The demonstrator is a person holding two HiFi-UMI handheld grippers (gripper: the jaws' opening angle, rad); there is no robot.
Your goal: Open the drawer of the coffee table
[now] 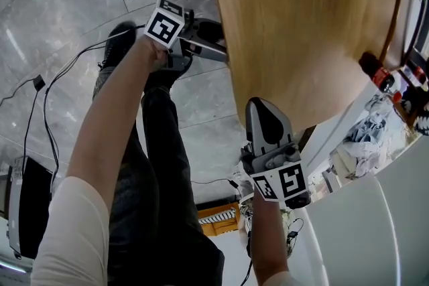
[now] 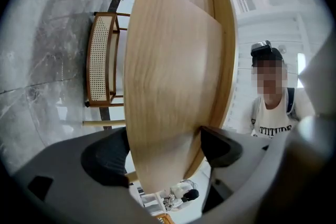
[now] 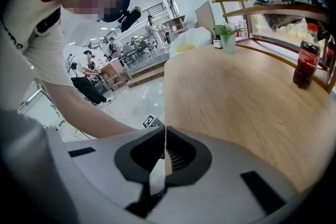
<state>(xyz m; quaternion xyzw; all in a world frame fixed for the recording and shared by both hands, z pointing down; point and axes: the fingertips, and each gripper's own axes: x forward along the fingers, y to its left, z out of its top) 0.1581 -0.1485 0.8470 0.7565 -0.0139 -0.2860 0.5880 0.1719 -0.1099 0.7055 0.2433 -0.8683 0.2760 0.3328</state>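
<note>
The coffee table [image 1: 301, 30] has a rounded light-wood top. In the head view my left gripper [image 1: 211, 40] reaches in at the table's left edge, just under the top. In the left gripper view its jaws stand wide, and the table's curved wooden side panel [image 2: 173, 76] runs between the pads [image 2: 107, 157]. I see no clear pressure on the wood. My right gripper [image 1: 264, 110] is at the near edge of the top. In the right gripper view it [image 3: 165, 149] is shut with nothing in it, pointing across the tabletop [image 3: 236, 97].
A cola bottle [image 3: 304, 65] and a green cup [image 3: 228, 42] stand on the far side of the top. A cane-backed chair [image 2: 102, 60] is beyond the table. Cables [image 1: 47, 97] and a black box [image 1: 27, 204] lie on the grey floor. A person [image 2: 273, 107] stands close by.
</note>
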